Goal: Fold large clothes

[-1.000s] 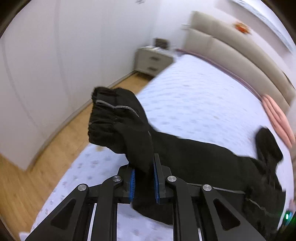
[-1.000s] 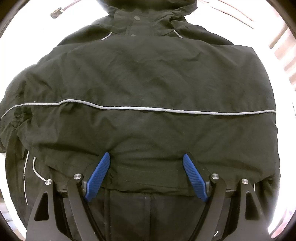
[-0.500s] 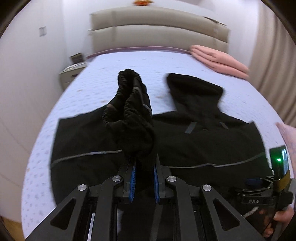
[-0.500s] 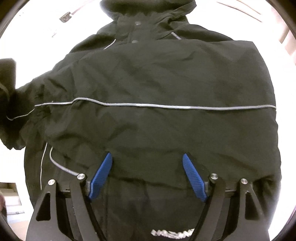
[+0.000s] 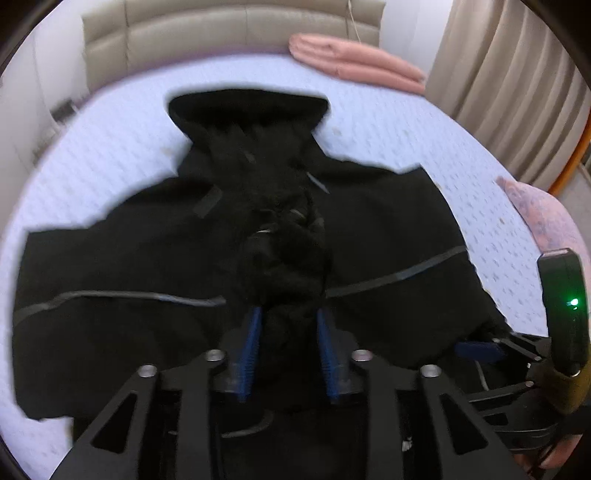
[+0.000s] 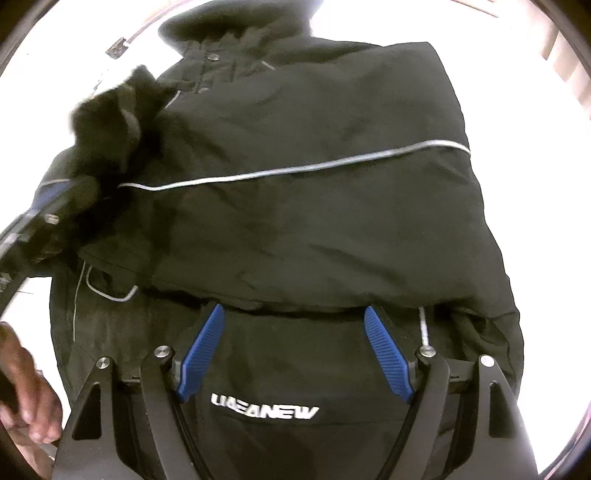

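Observation:
A large black hooded jacket [image 5: 388,229] with a grey reflective stripe lies spread on the bed, hood toward the headboard. My left gripper [image 5: 288,321] is over the jacket's middle with the bunched black sleeve [image 5: 284,251] between its blue pads; the pads now stand a little apart. In the right wrist view the same jacket [image 6: 314,221] fills the frame, with white lettering near its hem. My right gripper [image 6: 291,325] is open, its blue pads wide apart just over the lower fold. The left gripper and sleeve [image 6: 107,122] show at the left of that view.
The bed [image 5: 388,122] has a pale lilac dotted cover and a beige padded headboard [image 5: 221,26]. Folded pink bedding [image 5: 354,62] lies at the head. A pink patterned pillow [image 5: 543,214] is at the right edge. Curtains [image 5: 509,74] hang on the right.
My left gripper has carried the sleeve from the bed's left side across to the jacket's middle, and its pads have spread apart. My right gripper has stayed open and drawn back toward the hem.

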{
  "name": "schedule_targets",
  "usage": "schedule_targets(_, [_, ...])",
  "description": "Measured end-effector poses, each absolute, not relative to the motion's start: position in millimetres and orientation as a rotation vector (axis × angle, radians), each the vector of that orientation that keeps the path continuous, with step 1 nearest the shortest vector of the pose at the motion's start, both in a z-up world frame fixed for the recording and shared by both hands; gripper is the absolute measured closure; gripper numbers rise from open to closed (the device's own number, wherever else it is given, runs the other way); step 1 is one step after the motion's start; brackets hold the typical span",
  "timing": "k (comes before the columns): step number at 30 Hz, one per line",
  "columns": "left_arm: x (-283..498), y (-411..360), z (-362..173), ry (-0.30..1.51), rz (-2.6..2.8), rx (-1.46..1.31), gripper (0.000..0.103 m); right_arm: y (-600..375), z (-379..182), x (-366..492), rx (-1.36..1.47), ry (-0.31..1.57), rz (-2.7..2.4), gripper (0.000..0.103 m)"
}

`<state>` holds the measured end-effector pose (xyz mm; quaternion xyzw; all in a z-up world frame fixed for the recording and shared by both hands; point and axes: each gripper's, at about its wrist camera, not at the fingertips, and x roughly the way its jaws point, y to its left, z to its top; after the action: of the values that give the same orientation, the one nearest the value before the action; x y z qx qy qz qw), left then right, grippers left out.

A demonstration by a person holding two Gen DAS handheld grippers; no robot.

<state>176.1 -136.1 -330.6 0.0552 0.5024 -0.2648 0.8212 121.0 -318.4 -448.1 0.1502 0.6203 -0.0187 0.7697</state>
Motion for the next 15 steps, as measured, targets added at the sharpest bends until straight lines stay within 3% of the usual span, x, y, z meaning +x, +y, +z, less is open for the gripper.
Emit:
schedule_targets(4, [170.0,-136.0,-346.8,1.197,-0.686,-0.026,0.064,-330.5,-449.4,119.4,0.357,1.344,-0.03,0.021])
schedule_targets(15, [140.5,-58.6,-315.7,1.2,-0.534,-0.079,0.064,-308.1,-424.6,172.5,0.514,1.2,0.203,0.021])
